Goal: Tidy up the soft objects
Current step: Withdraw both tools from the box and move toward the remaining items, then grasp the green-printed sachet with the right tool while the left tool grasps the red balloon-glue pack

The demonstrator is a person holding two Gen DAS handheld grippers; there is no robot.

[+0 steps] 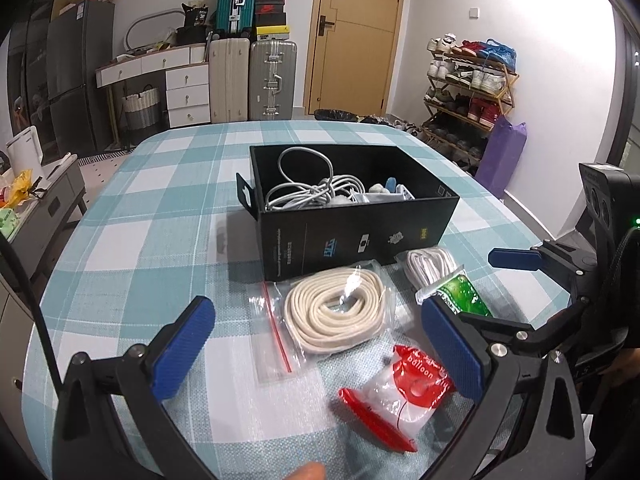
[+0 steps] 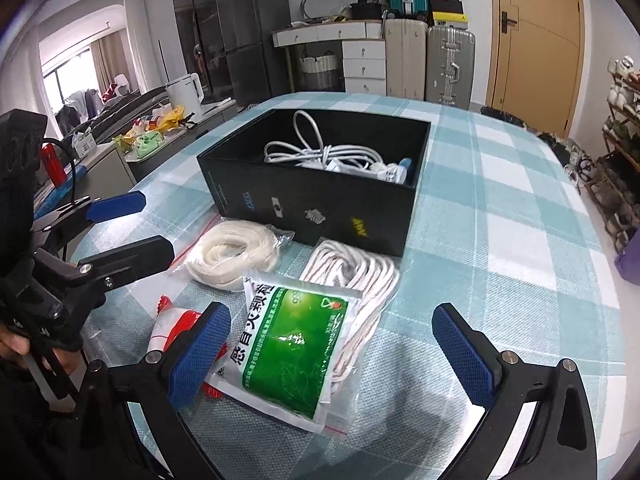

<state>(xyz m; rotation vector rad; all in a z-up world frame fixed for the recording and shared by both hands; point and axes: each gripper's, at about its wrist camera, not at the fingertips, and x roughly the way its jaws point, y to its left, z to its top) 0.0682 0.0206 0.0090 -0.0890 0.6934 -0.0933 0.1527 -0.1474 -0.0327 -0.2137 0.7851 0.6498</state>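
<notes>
The left gripper (image 1: pixel 320 356) hangs wide open and empty over the checked tablecloth (image 1: pixel 132 216), with the red balloon packet (image 1: pixel 400 392) lying between its fingers. The right gripper (image 2: pixel 332 356) is also spread wide, holding nothing, above the green sachet (image 2: pixel 296 340). Four bagged things lie in front of the one black box (image 1: pixel 360 236): two bags of white cord (image 1: pixel 336 312) (image 2: pixel 352 276), the sachet and the balloons. White cable (image 1: pixel 312 188) lies tangled inside the box.

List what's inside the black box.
Black box holds a tangle of white cable, plus white and blue pieces at one end. Its floor and anything under the cable are hidden.
</notes>
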